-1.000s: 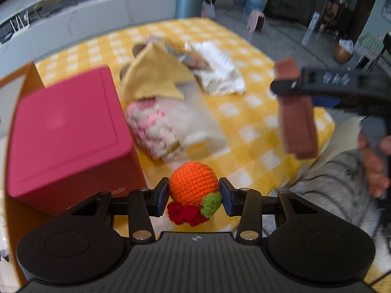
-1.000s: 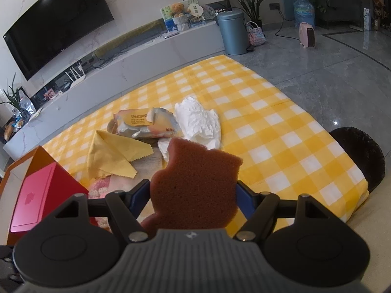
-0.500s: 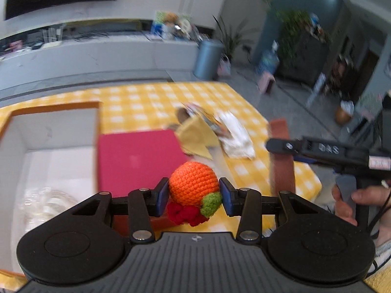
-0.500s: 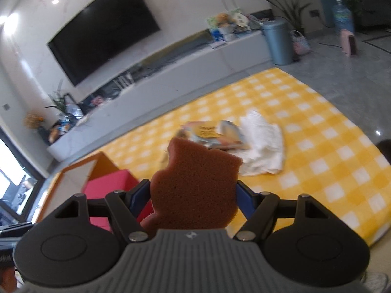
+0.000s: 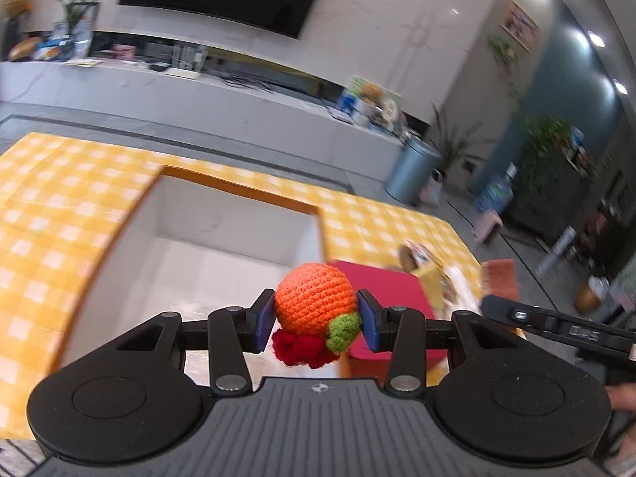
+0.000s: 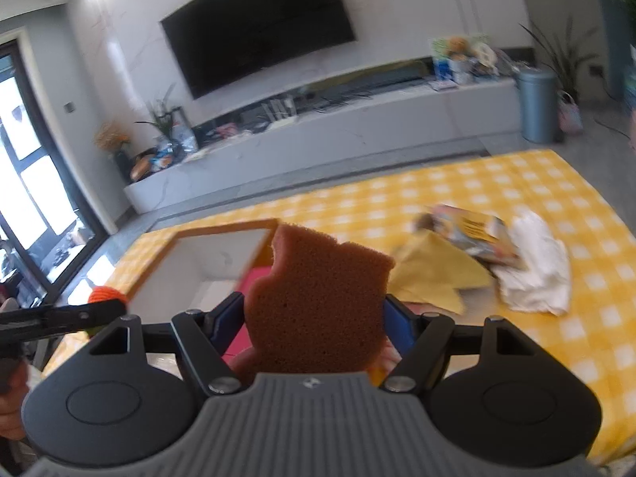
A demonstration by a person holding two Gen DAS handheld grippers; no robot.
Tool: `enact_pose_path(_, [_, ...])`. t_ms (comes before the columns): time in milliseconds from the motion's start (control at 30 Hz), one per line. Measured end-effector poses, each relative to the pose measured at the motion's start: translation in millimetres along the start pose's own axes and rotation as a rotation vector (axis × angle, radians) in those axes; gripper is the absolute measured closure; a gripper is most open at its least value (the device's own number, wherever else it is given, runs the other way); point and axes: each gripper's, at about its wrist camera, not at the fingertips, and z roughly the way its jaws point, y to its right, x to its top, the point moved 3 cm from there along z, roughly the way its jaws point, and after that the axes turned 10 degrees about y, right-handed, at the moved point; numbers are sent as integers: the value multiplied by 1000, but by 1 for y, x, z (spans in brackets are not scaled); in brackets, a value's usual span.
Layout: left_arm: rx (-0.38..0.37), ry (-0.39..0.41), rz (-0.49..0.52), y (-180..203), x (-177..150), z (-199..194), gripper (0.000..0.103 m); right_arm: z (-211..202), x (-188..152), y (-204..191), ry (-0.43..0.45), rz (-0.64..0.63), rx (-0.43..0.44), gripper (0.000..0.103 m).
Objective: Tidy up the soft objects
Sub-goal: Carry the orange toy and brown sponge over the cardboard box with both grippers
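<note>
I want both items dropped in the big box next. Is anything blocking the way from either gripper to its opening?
Nothing visible does. The crocheted orange in the left gripper and the brown sponge in the right gripper face the box's open top; its lid is off.

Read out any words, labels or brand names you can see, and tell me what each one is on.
"DAS", roughly, pale raised letters on the side of the right tool, blurred in the left wrist view, so uncertain.
Yellow packet on the checked cloth: it carries dark print, too blurred to read.
Round emblem on each tool's grey housing: a symbol, no letters.
Boxes on the TV bench: print too small to read.
Nothing else readable.
</note>
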Motion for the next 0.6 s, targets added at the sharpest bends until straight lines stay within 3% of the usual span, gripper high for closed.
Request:
enact_pose_path(133, [21,47,-72,-27,6,-4,54,1,8,-35,24,-11,31,30])
enact_pose_path(300, [104,58,-75,-48,5,-6,54,23,10,-87,-7,-49,87,30])
enact_pose_path(500, [147,84,-121,-71,8,-17,54,75,-10,-139,-142,-138,108,30])
enact_pose_path(600, [152,90,-133,-82,8,-23,54,100,-21,-154,-189,-184,70,31])
